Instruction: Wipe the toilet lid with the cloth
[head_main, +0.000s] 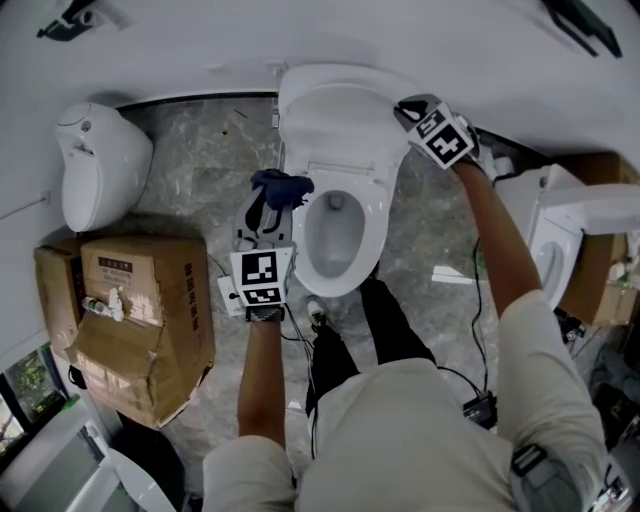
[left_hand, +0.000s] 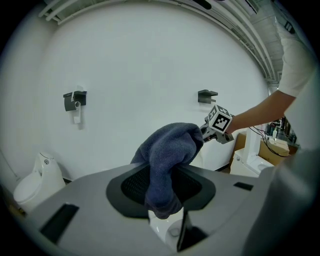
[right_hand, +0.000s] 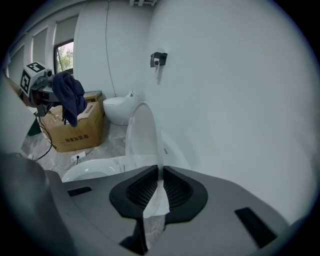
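Note:
The white toilet's lid (head_main: 338, 118) stands raised against the wall, above the open bowl (head_main: 335, 235). My right gripper (head_main: 408, 106) is at the lid's upper right edge. In the right gripper view the thin lid edge (right_hand: 142, 132) runs between the pads, and the right gripper (right_hand: 157, 192) is shut on it. My left gripper (head_main: 272, 202) hovers left of the bowl, shut on a dark blue cloth (head_main: 283, 186). The cloth (left_hand: 167, 155) bunches up out of the left gripper (left_hand: 161, 192) and hides its fingertips.
A worn cardboard box (head_main: 140, 320) sits on the marble floor at left, with a second white toilet (head_main: 95, 160) behind it. Another toilet (head_main: 560, 240) and boxes stand at right. Cables trail by the person's legs (head_main: 360, 330).

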